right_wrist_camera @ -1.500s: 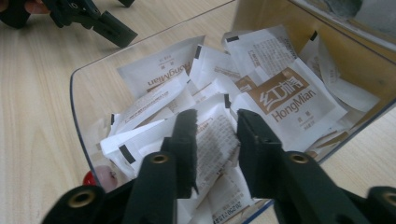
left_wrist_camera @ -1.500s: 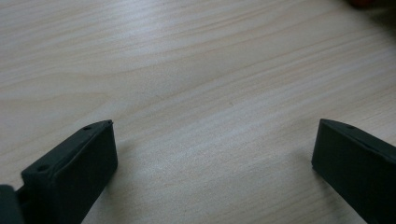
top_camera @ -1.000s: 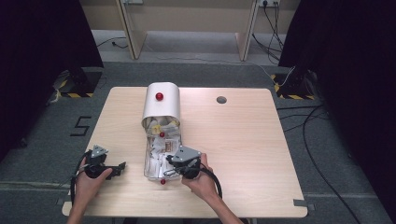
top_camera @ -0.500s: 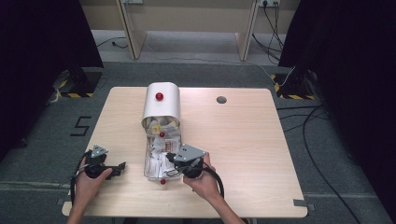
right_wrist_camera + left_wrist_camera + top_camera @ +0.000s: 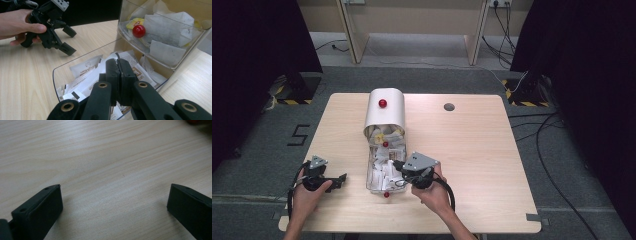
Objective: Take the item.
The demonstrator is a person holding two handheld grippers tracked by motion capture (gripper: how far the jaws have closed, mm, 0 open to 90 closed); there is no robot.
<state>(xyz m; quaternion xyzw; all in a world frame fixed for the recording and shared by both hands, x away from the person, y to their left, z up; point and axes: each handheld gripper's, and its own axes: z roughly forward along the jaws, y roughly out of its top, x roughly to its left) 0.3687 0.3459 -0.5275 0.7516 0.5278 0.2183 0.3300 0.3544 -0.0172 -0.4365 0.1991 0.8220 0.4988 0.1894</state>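
1. Sachet-filled clear plastic tray (image 5: 373,176), pulled out before the white domed box (image 5: 385,114) mid-tabletop (image 5: 482,165).
2. Right gripper (image 5: 117,65) over the tray, fingers pressed together, seemingly empty.
3. Left gripper (image 5: 337,179) left of the tray, fingers wide, waiting.

A "5" (image 5: 300,134) is marked on the floor, at 9 o'clock from the table; sachet (image 5: 84,67) print is illegible.

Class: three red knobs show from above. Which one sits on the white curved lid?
The farthest red knob, atop the white lid. The other two sit lower: one inside among packets, one at the tray's near edge.
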